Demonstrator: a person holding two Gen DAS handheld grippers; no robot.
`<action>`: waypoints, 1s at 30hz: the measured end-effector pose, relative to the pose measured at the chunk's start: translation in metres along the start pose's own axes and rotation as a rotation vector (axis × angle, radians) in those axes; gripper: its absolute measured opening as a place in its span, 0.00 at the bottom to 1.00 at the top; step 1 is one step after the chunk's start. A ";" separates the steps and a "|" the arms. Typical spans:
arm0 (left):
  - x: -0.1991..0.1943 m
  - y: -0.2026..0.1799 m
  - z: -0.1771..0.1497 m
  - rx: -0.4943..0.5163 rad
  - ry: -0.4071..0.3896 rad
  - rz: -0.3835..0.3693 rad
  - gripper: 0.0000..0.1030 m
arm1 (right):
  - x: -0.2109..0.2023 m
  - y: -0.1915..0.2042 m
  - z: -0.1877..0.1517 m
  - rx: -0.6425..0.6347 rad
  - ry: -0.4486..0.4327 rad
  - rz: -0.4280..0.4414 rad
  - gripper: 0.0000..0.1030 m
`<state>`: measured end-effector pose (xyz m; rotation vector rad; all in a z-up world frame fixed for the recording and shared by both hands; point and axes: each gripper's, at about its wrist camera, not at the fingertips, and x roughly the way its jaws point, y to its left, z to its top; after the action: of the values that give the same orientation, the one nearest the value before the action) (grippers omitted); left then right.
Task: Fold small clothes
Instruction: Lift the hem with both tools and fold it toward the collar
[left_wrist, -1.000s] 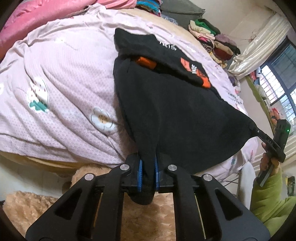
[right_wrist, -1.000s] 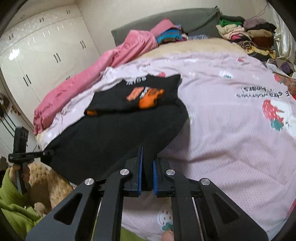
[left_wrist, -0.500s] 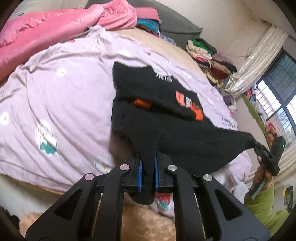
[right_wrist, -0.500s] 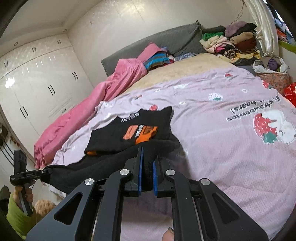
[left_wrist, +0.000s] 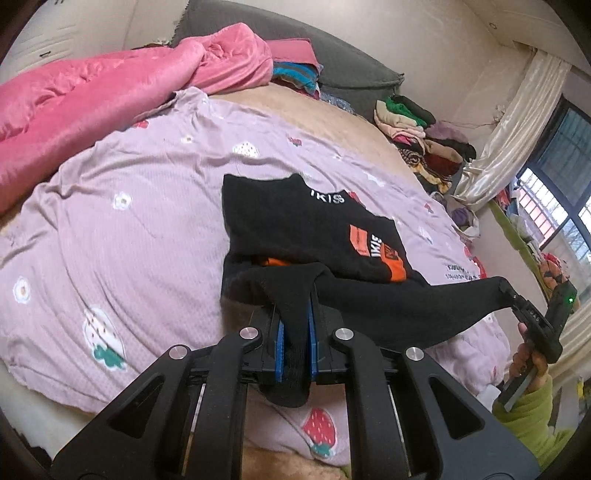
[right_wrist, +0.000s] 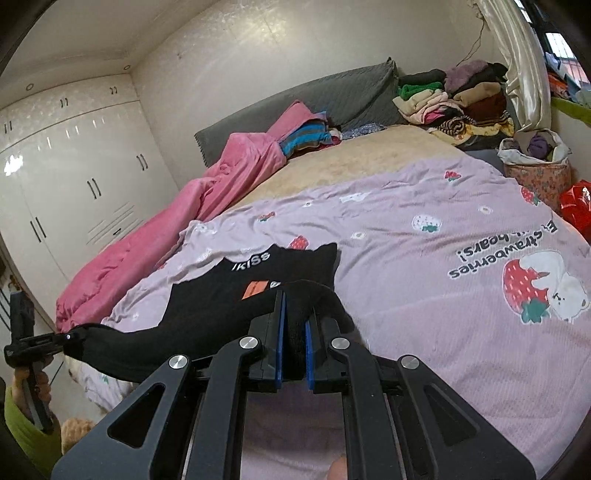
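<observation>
A black garment (left_wrist: 295, 229) with orange patches and white lettering lies on the lilac bedspread (left_wrist: 110, 229), its near hem lifted off the bed. My left gripper (left_wrist: 294, 332) is shut on one corner of that hem, black cloth bunched between its blue pads. My right gripper (right_wrist: 293, 345) is shut on the other corner. The hem hangs stretched between the two. In the left wrist view the right gripper (left_wrist: 517, 299) shows at the far right, held by a hand in a green sleeve. The garment (right_wrist: 236, 291) in the right wrist view runs left to the left gripper (right_wrist: 70, 336).
A pink quilt (left_wrist: 92, 96) lies along the bed's far side by the grey headboard (right_wrist: 332, 99). Stacked folded clothes (right_wrist: 450, 99) sit at the head corner, near a cloth basket (right_wrist: 535, 166) and curtain (left_wrist: 509, 133). White wardrobes (right_wrist: 74, 177) line the wall. A plush toy (right_wrist: 75, 430) sits low.
Both grippers have risen and tilted up with the hem, lifting it off the bed and pulling it taut. More of the far bed and the room has come into view.
</observation>
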<state>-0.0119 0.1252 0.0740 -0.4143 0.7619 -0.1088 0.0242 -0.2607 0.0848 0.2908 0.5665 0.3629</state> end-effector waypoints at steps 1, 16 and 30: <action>0.000 0.000 0.002 -0.001 -0.003 0.000 0.03 | 0.001 0.001 0.002 -0.003 -0.005 -0.003 0.08; 0.016 0.004 0.040 0.006 -0.047 0.028 0.03 | 0.038 0.010 0.041 -0.047 -0.041 -0.044 0.08; 0.039 0.004 0.065 0.029 -0.045 0.063 0.03 | 0.069 0.007 0.054 -0.065 -0.029 -0.082 0.08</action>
<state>0.0607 0.1409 0.0895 -0.3643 0.7271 -0.0512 0.1069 -0.2352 0.0987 0.2092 0.5352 0.2971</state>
